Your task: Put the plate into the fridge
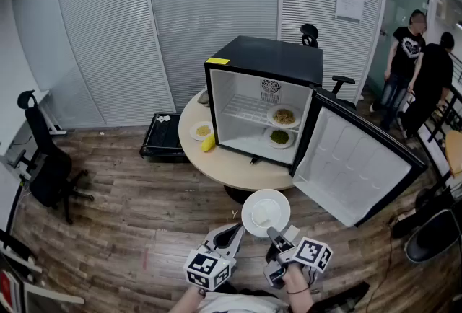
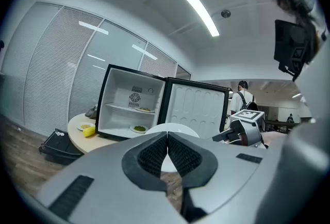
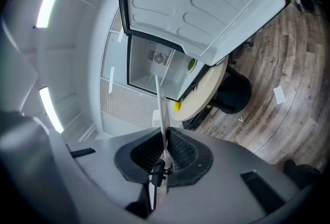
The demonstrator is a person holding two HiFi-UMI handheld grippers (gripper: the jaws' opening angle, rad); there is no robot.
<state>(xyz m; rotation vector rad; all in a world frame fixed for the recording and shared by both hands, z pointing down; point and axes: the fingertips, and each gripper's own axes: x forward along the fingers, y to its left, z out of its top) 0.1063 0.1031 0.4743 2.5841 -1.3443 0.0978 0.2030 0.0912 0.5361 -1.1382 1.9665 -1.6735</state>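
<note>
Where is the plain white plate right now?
In the head view the plate is low at centre, gripped by its near rim in the right gripper, in the air before the round table and the open fridge.

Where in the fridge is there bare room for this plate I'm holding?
The left half of the wire shelf, beside the plate of yellowish food, is bare. So is the fridge floor left of the plate of green food. The right side of both levels is taken.
</note>
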